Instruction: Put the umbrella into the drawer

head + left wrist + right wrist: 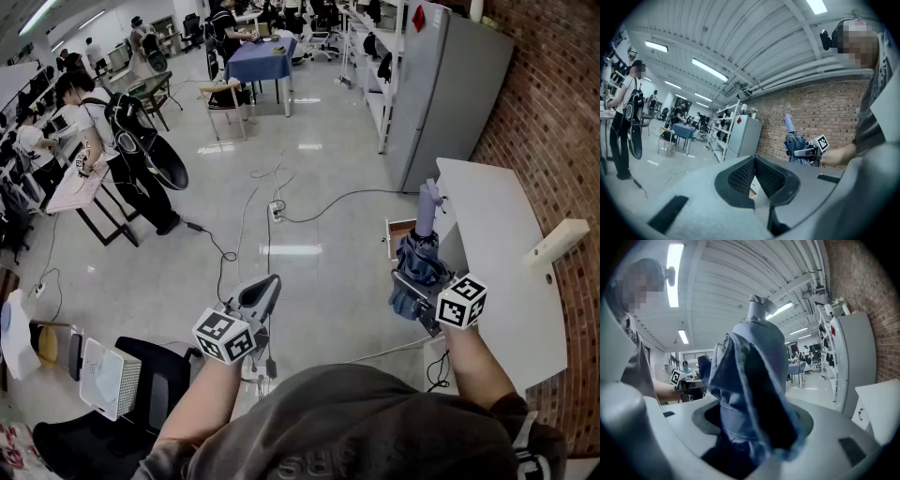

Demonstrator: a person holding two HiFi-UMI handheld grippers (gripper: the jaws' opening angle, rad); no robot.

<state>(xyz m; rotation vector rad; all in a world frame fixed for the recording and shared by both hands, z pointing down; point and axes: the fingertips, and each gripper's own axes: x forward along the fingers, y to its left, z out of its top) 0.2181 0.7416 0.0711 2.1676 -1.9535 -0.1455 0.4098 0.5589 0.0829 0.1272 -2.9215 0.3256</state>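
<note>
Glossy grey floor (309, 216) fills our head view, with a white cabinet (497, 234) along the brick wall (553, 122). Our right gripper (419, 292) holds the folded blue umbrella (424, 251) upright at the cabinet's edge, near an open drawer (401, 234). From the left gripper view, our left gripper (754, 159) has its jaws pressed together on nothing. From the right gripper view, the jaws clamp the umbrella's bunched cloth, its pale stub end up.
</note>
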